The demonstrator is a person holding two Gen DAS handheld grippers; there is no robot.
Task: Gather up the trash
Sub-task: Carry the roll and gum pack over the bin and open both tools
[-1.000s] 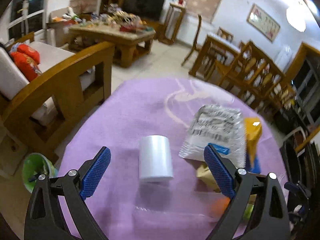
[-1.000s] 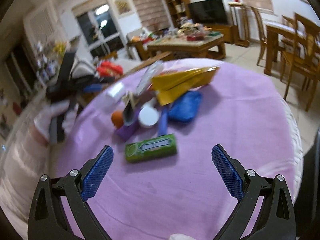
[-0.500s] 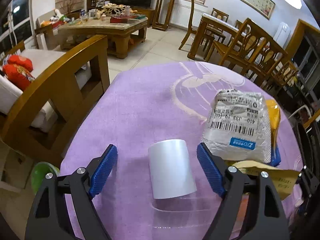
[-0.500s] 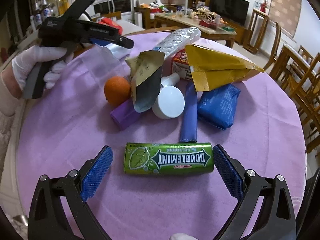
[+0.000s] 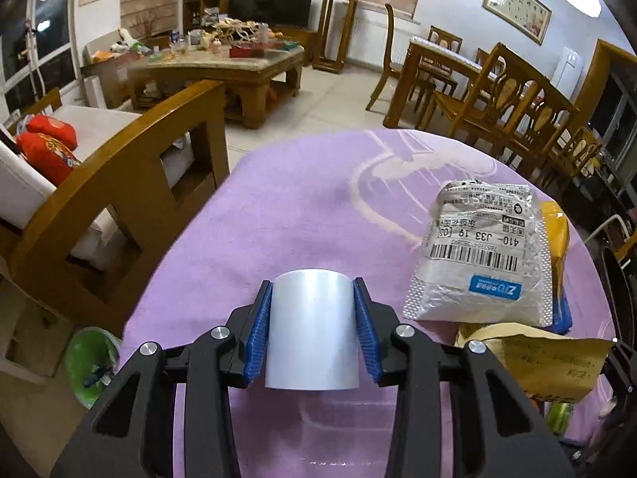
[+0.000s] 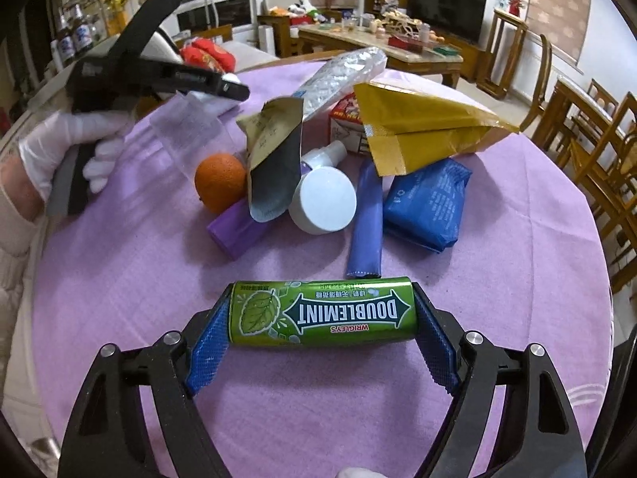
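My left gripper point(image 5: 312, 332) is shut on a white plastic cup point(image 5: 311, 330) lying on its side on the purple tablecloth point(image 5: 302, 207); both blue pads press its sides. My right gripper point(image 6: 321, 328) is shut on a green Doublemint gum pack point(image 6: 322, 312), gripped by its two ends. In the right wrist view the left gripper point(image 6: 155, 75) shows at the upper left, held in a white-gloved hand. A pile of trash lies mid-table: silver courier bag point(image 5: 479, 255), yellow envelope point(image 6: 422, 127), blue packet point(image 6: 428, 203), purple wrapper point(image 6: 364, 219).
An orange point(image 6: 220, 181), a white-capped bottle point(image 6: 324, 197) and a purple tube point(image 6: 237, 231) lie in the pile. A wooden chair point(image 5: 119, 195) stands off the table's left edge, a green bin point(image 5: 89, 362) on the floor below. Dining chairs point(image 5: 497, 99) stand behind.
Both grippers moved forward and closed: the left onto the white cup, the right onto the gum pack. Half a second ago both were open around them.
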